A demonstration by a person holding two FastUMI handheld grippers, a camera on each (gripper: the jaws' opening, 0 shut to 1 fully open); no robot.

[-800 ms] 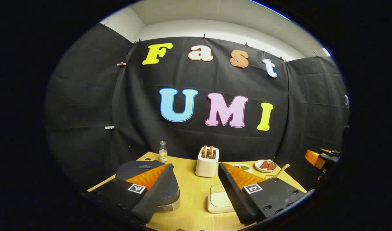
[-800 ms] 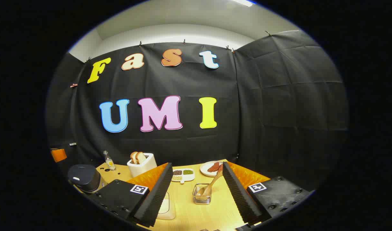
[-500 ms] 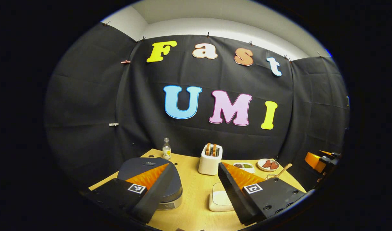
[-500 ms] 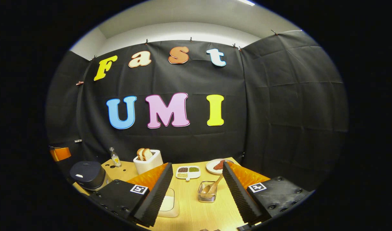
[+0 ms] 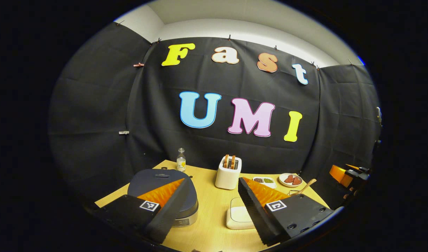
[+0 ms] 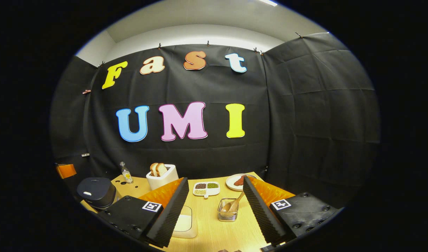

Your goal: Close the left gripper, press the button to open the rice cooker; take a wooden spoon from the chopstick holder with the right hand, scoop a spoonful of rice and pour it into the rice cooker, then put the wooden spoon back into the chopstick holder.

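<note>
**Both tongs wide apart over the bench, spoon leaning in its holder**

The wooden spoon (image 6: 235,204) stands in the chopstick holder (image 6: 228,212), a small see-through box w/ a metal frame. Its bowl end is down in the box. Its handle goes up and leans to the right and toward the back wall in the right gripper view. So its long line is tilted, not straight up.

The right tongs (image 6: 214,210) are spread wide & grip nothing. The holder sits on the bench between the 2 fingers, a bit farther off.

The left tongs (image 5: 208,206) are spread wide too, w/ nothing in them. The rice cooker (image 5: 161,182) is dark, round, lid down. It sits just behind the left finger in the left gripper view. A white dish of rice (image 5: 239,217) lies flat on the bench between the fingers, near the right one. The spoon handle pokes up at the far right there, pointing up and right.

The bench (image 6: 214,231) is light wood. On it, farther back: a white toaster (image 6: 161,179) w/ 2 slices of bread, a small bottle (image 6: 124,172), a white tray of beans (image 6: 206,188) and a plate w/ red-brown food (image 6: 235,182). Black cloth hangs on all sides. Above it are a white wall & ceiling.
</note>
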